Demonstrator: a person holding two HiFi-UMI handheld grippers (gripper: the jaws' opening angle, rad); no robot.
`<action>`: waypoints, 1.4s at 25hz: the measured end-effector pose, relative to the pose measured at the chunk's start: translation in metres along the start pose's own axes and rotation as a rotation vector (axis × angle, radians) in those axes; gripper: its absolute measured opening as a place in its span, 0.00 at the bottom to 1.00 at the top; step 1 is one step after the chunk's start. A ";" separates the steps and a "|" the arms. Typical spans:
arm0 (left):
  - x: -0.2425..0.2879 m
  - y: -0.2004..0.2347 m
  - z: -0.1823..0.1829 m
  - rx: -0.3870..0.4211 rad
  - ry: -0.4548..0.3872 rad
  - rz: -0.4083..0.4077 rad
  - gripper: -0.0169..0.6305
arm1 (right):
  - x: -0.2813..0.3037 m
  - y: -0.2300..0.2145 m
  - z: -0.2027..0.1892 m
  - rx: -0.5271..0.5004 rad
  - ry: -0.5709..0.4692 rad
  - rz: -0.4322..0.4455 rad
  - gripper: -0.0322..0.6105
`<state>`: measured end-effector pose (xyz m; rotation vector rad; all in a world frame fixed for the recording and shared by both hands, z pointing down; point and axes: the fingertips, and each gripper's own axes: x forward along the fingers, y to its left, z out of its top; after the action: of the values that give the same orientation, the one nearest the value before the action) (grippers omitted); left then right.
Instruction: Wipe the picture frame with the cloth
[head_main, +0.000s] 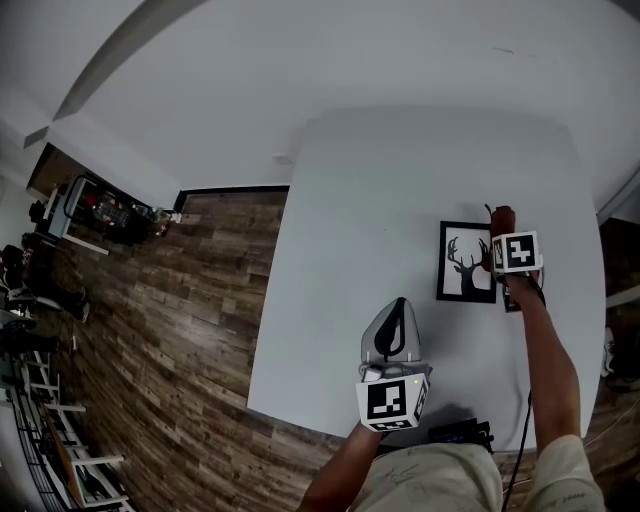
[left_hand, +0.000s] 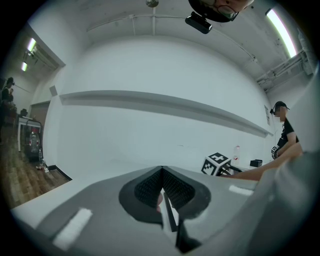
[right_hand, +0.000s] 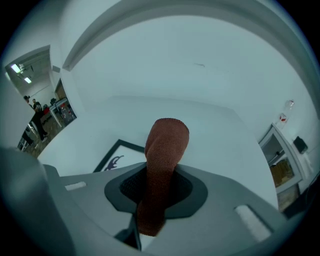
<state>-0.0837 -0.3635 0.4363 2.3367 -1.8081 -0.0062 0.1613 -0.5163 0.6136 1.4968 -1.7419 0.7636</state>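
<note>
A black picture frame (head_main: 466, 262) with a deer silhouette lies flat on the white table (head_main: 380, 230), toward its right side. My right gripper (head_main: 502, 228) hovers at the frame's right edge, shut on a rolled rust-brown cloth (right_hand: 162, 165) that sticks up between its jaws. In the right gripper view a corner of the picture frame (right_hand: 116, 159) shows to the left below the cloth. My left gripper (head_main: 397, 322) sits near the table's front edge, well left of the frame; its jaws are closed together with nothing in them (left_hand: 162, 187).
Wood floor (head_main: 180, 330) lies left of the table, with racks and equipment (head_main: 100, 210) by the far left wall. A dark device (head_main: 455, 433) lies at the table's front edge near my body. Another person (left_hand: 285, 132) stands at the right in the left gripper view.
</note>
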 end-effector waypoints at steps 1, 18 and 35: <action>0.002 0.001 0.003 0.002 -0.003 0.002 0.03 | -0.011 0.004 0.006 0.018 -0.055 0.014 0.21; 0.010 -0.023 0.061 0.059 -0.059 -0.041 0.03 | -0.244 0.047 0.049 0.003 -0.720 0.090 0.21; -0.037 -0.044 0.086 0.105 -0.145 -0.093 0.03 | -0.346 0.064 -0.001 -0.127 -1.073 0.016 0.21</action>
<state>-0.0609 -0.3297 0.3406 2.5526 -1.8026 -0.0986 0.1261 -0.3073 0.3321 1.9603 -2.4646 -0.2540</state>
